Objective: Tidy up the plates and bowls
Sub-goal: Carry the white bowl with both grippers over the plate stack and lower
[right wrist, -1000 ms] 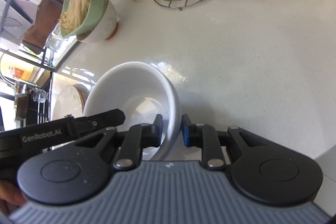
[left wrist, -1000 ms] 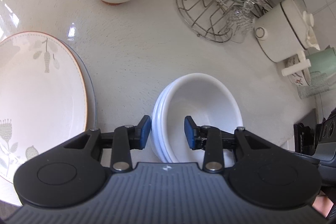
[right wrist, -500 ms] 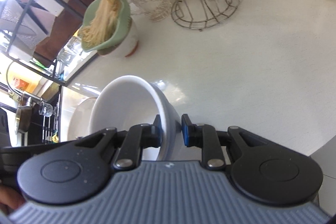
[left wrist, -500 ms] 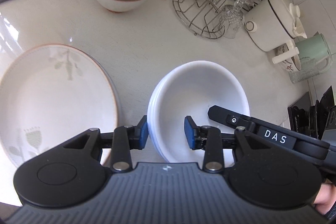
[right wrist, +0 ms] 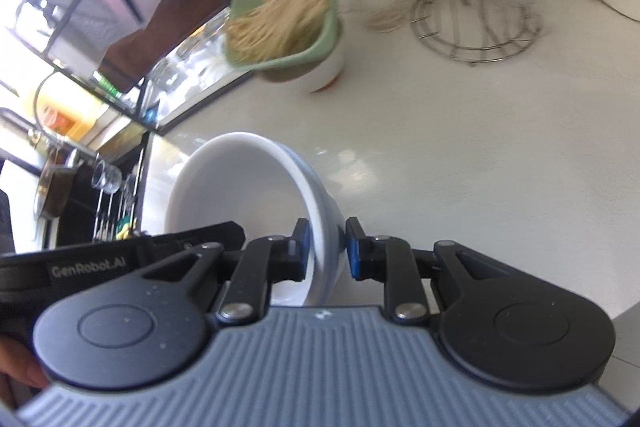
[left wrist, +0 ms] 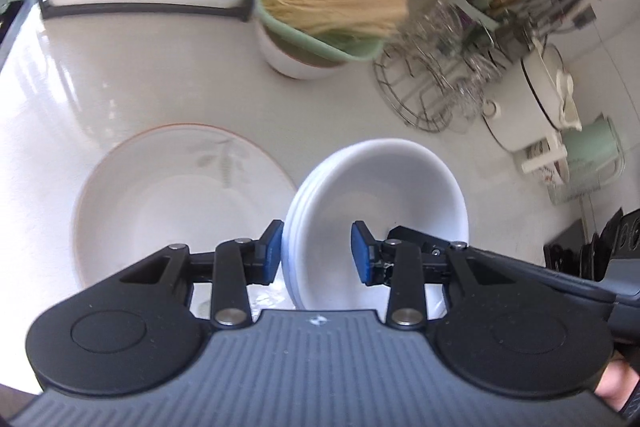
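While both grippers bear on the same load, the grip reads as follows. Left gripper (left wrist: 316, 251) – jaws part open, straddling the left rim of the stack of white bowls (left wrist: 376, 211); the left pad lies against the outer wall, but the right pad stands clear inside the bowl with a visible gap, so a firm pinch is not confirmed here. Right gripper (right wrist: 326, 247) – jaws narrow, clamped across the opposite rim of the stack of white bowls (right wrist: 256, 195), one pad inside, one outside, both against the wall.

Handling judgement: several nested ceramic bowls, so stiff, glossy and probably heavy for a rim pinch; glazed surface likely slippery and chip-prone. Rim on two opposite sides looks the sensible hold, kept level so the inner bowls do not slide out. In the right wrist view the stack sits tilted, which is a risk.

Position: the stack fills lower centre of the left wrist view, appearing clear of the white counter (left wrist: 160, 67). Just left of it lies a floral plate (left wrist: 180, 195) with an orange edge, overlapped in the frame by the bowls' rim. Farther out, upper centre: a green tray of dry noodles (left wrist: 332, 3) resting on a white bowl. Upper right: wire glass rack (left wrist: 432, 87) and a white pot (left wrist: 536, 95). Far background is blurred.
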The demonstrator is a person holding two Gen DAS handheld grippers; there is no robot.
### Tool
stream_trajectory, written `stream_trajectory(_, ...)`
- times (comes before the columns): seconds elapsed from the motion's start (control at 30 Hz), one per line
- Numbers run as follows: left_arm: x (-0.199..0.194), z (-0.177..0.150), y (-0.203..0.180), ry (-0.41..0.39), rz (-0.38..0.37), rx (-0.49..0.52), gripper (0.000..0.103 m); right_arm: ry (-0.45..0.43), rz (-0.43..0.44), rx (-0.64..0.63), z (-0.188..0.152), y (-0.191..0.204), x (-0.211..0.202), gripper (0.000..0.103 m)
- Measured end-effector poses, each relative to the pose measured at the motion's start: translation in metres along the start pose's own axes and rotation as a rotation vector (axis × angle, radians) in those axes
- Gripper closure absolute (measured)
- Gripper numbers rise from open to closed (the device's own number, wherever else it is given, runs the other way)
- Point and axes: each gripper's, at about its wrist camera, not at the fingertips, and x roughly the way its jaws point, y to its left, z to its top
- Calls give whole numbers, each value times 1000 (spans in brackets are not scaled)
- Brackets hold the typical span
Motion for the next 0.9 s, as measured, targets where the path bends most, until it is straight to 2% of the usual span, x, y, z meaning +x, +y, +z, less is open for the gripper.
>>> stream_trajectory(0.17,-17,-1,25,-34,32,-22,63,18,27,-29,-5,28,16,81)
stream_trajectory(0.43,-19,-6,70,-25,68,-61,63,44,28,-78,-14,62,45,81)
stream_trajectory(0.8,7,-4,91,10,57,-70,63,104,-29,-58,-14,65,79,81)
stream_trajectory(0.9,11,-1,97,13,59,-103,63,122,-27,-46,-13,65,85,81)
